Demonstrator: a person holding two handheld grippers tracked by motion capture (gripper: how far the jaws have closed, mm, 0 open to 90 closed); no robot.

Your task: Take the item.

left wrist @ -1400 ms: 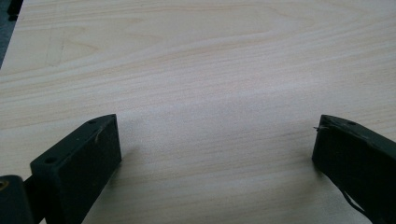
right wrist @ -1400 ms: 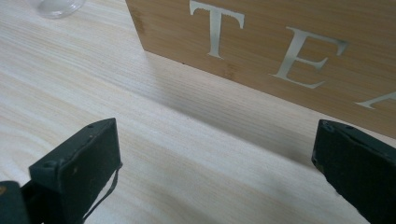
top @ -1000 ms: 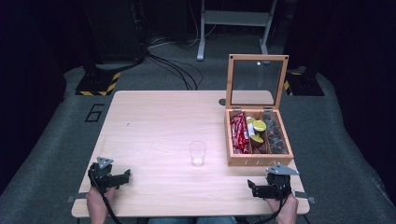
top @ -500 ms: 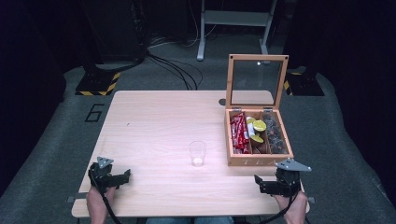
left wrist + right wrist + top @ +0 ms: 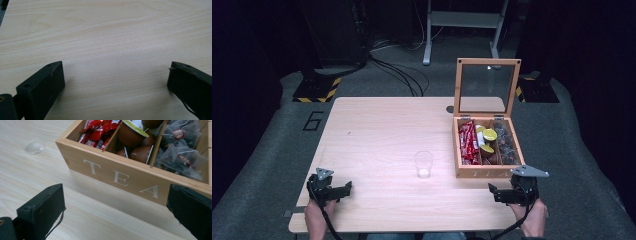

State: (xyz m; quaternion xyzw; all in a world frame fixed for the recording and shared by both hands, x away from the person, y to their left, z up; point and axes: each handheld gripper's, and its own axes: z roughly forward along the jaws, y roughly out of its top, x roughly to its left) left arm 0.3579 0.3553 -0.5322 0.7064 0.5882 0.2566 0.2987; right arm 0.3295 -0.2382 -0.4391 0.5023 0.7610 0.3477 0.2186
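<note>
A wooden tea box [image 5: 486, 172] with its glass lid [image 5: 487, 89] raised stands at the table's right side. It holds red packets [image 5: 468, 142], brown capsules with yellow-green lids [image 5: 488, 136] and dark sachets [image 5: 508, 145]. A clear plastic cup [image 5: 423, 164] stands upright left of the box. My right gripper [image 5: 493, 193] hovers open just in front of the box, whose front reads TEA [image 5: 120, 178]. My left gripper [image 5: 346, 189] rests open near the front left edge over bare wood [image 5: 112, 50].
The light wooden table [image 5: 382, 130] has a cable hole [image 5: 450, 109] near its far edge. Around it are grey carpet, black stands with hazard stripes [image 5: 316, 90] and cables [image 5: 402, 75] on the floor behind.
My right gripper has shifted to the right and slightly up, closer to the box's front right corner. The left gripper has stayed put.
</note>
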